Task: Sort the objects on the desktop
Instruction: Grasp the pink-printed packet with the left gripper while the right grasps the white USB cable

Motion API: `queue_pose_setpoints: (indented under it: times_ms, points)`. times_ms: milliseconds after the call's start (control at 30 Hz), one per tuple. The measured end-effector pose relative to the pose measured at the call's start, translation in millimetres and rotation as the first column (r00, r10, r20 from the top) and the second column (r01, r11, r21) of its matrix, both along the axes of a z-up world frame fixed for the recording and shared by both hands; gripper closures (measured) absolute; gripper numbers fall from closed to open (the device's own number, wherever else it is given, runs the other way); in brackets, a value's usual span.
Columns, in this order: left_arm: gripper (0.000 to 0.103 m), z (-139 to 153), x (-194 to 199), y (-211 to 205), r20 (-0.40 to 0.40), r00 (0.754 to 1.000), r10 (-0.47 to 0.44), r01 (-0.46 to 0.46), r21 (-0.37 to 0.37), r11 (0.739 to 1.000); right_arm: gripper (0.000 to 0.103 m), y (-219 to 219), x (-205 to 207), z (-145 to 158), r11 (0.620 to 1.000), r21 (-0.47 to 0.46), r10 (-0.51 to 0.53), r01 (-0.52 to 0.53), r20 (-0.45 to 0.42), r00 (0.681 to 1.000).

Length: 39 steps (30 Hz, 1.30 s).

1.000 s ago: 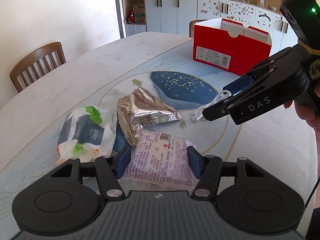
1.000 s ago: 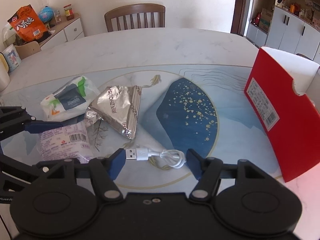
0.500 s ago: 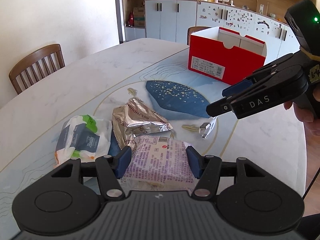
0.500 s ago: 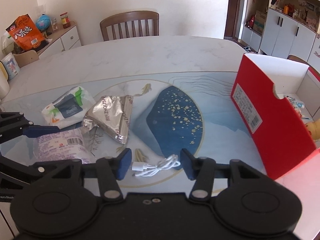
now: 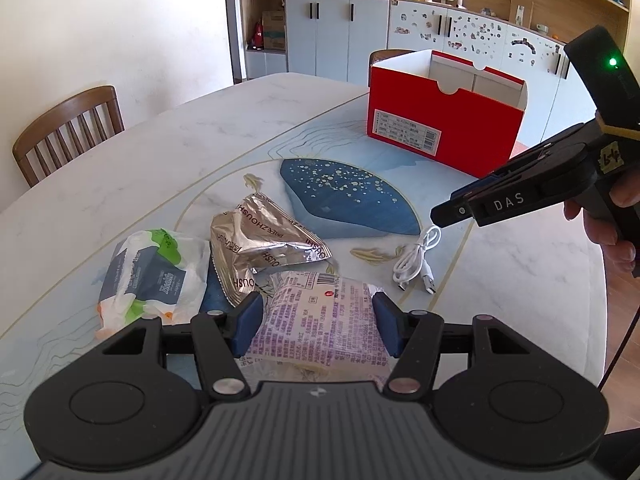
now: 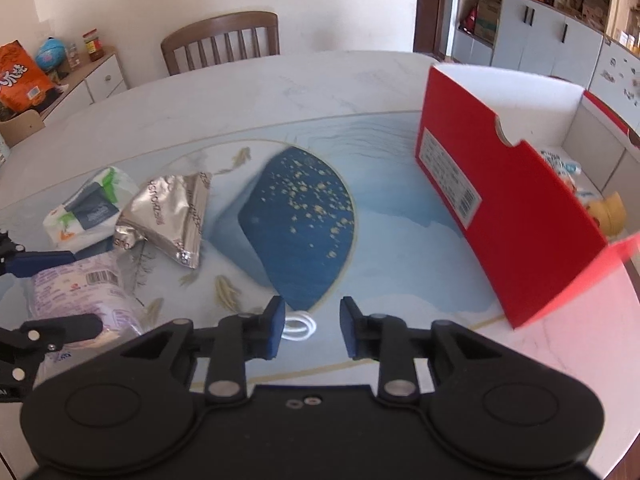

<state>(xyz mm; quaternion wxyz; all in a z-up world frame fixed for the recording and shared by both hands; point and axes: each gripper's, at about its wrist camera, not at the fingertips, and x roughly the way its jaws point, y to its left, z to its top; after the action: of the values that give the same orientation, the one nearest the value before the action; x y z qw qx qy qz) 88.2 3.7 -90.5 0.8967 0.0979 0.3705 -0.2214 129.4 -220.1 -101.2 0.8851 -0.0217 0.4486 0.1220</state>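
Item: white cable [image 5: 416,258], coiled on the table [image 5: 160,152], long axis toward the red box [image 5: 444,120]. Your right gripper [image 6: 312,326], nearer, closes narrow above its far loop, not gripping. Your left gripper [image 5: 318,322] clamps the purple packet [image 5: 320,320].

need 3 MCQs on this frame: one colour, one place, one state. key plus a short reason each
1. The open box is: A) blue B) red C) green
2. The white cable lies: A) in the box B) on the floor C) on the table, its loop between the right tongs' pads
3. The left tongs are: A) shut on the purple packet B) open and empty C) shut on the cable

Key:
1 B: its outer walls are red.
2 C: the right wrist view shows the loop between the closing pads, not yet pinched.
3 A: both pads press the packet's sides.
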Motion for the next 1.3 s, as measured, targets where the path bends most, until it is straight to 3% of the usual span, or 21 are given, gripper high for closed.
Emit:
queue_pose_setpoints:
  times_ms: [167,567,867,1033,1200,1233,1267,1300]
  points:
    - [0.044,-0.9,1.3,-0.5,-0.005,1.0,0.002,-0.002,0.003,1.0,0.069,0.3,4.8,-14.6,0.999,0.032,-0.023,0.025,-0.051,0.998]
    - [0.044,-1.2,1.1,-1.3,-0.009,1.0,0.011,-0.011,0.005,1.0,0.066,5.2,17.0,-20.5,0.994,0.096,-0.049,0.056,-0.069,0.996]
    - [0.044,-1.7,-0.2,2.1,-0.01,1.0,0.024,-0.024,-0.003,1.0,0.049,15.9,19.7,-21.6,0.993,0.094,-0.067,0.075,-0.093,0.993]
    - [0.044,-3.7,-2.1,3.1,-0.016,1.0,0.024,-0.024,-0.001,1.0,0.047,28.4,18.9,-25.5,0.996,0.063,-0.061,0.066,-0.08,0.995]
    - [0.045,-5.3,-2.2,5.1,-0.019,0.999,0.029,-0.029,-0.007,1.0,0.06,46.4,12.5,-27.9,1.0,-0.014,0.013,-0.013,-0.027,1.0]
    - [0.049,-5.5,-2.0,5.5,-0.02,0.999,0.032,-0.032,-0.01,0.999,0.065,47.0,12.4,-27.5,1.0,-0.008,0.02,-0.02,-0.025,0.999]
    - [0.061,-5.1,-1.6,6.3,-0.023,0.999,0.031,-0.032,-0.016,0.999,0.071,47.0,12.8,-26.9,1.0,-0.003,0.023,-0.023,-0.026,0.999]
    - [0.063,-5.1,-0.8,6.9,-0.029,0.999,0.029,-0.03,-0.02,0.999,0.072,46.6,13.1,-26.5,1.0,-0.002,0.026,-0.026,-0.028,0.999]
